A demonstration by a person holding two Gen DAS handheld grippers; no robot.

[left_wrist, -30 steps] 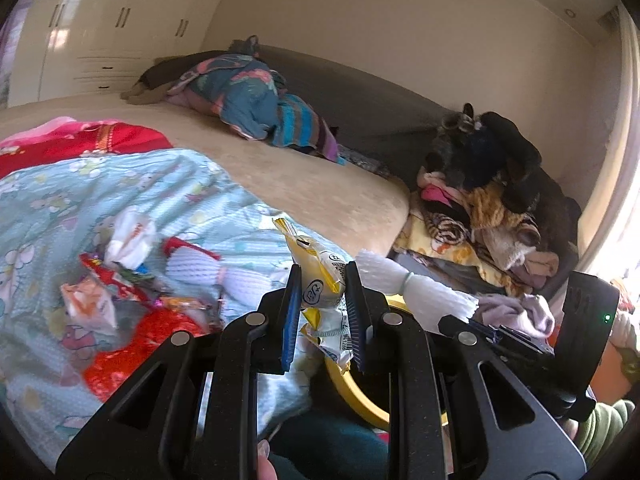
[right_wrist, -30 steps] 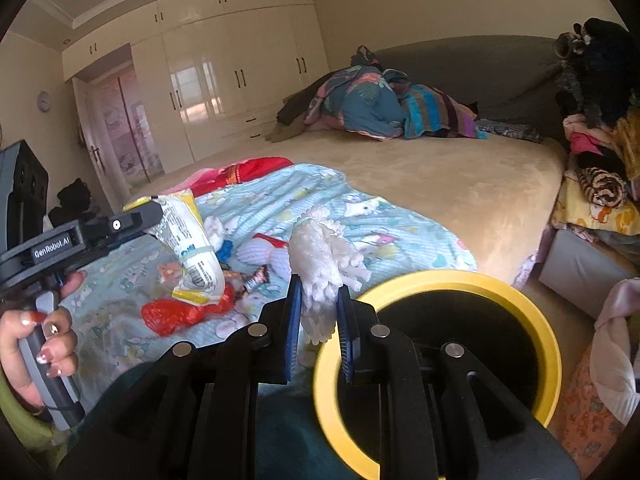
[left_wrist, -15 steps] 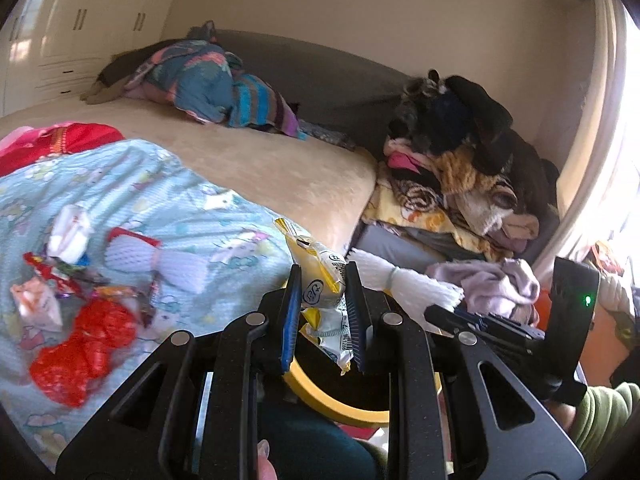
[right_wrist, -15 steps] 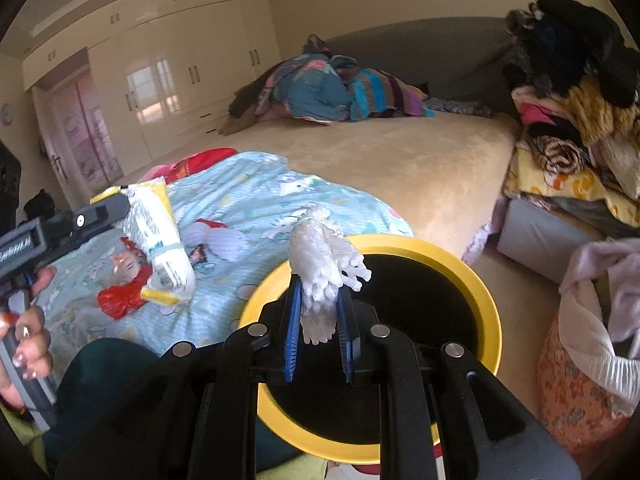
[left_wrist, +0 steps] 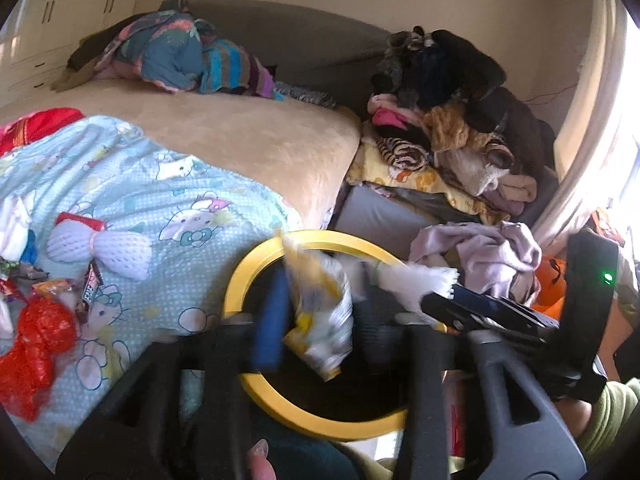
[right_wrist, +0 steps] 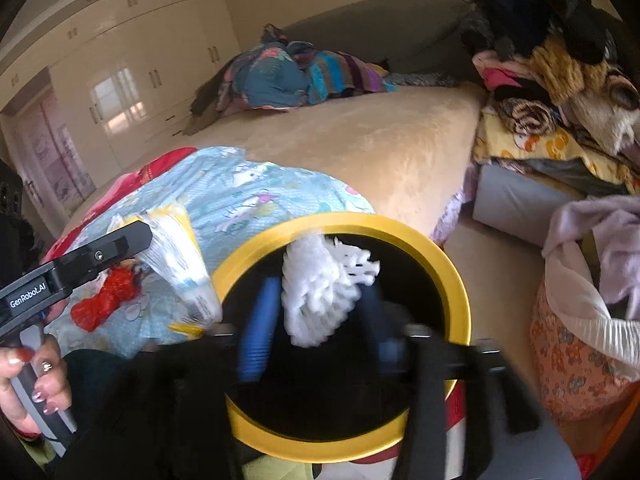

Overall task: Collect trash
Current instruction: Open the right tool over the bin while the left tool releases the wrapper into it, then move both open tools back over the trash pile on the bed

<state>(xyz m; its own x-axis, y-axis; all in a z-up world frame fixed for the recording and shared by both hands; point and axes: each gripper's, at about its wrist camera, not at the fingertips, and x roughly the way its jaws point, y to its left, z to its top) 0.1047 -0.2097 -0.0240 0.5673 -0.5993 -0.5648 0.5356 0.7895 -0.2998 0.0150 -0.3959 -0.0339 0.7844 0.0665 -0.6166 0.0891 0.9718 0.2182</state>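
A yellow-rimmed black bin (left_wrist: 248,276) (right_wrist: 440,256) stands on the floor beside the bed. My left gripper (left_wrist: 320,320) hangs over its near rim with jaws opening. A yellow-and-white snack wrapper (left_wrist: 320,312) sits loose and blurred between the spread blue pads. In the right wrist view the wrapper (right_wrist: 184,264) hangs at the left gripper's tip (right_wrist: 148,236), just left of the rim. My right gripper (right_wrist: 316,320) is over the bin's mouth, jaws opening, with a white foam net (right_wrist: 320,292) between them, not pressed. In the left wrist view the net (left_wrist: 416,280) shows at the right gripper's tip (left_wrist: 444,300).
More litter lies on the light-blue blanket (left_wrist: 180,184): a red crumpled wrapper (left_wrist: 36,344), a white foam net (left_wrist: 100,248) and a candy wrapper (left_wrist: 90,284). Piled clothes (left_wrist: 460,132) lie behind the bin. A floral basket (right_wrist: 580,352) with lilac cloth stands to its right.
Both grippers moved right and down from over the blanket to over the bin. Both pairs of jaws have spread wide, loosening the wrapper and the foam net.
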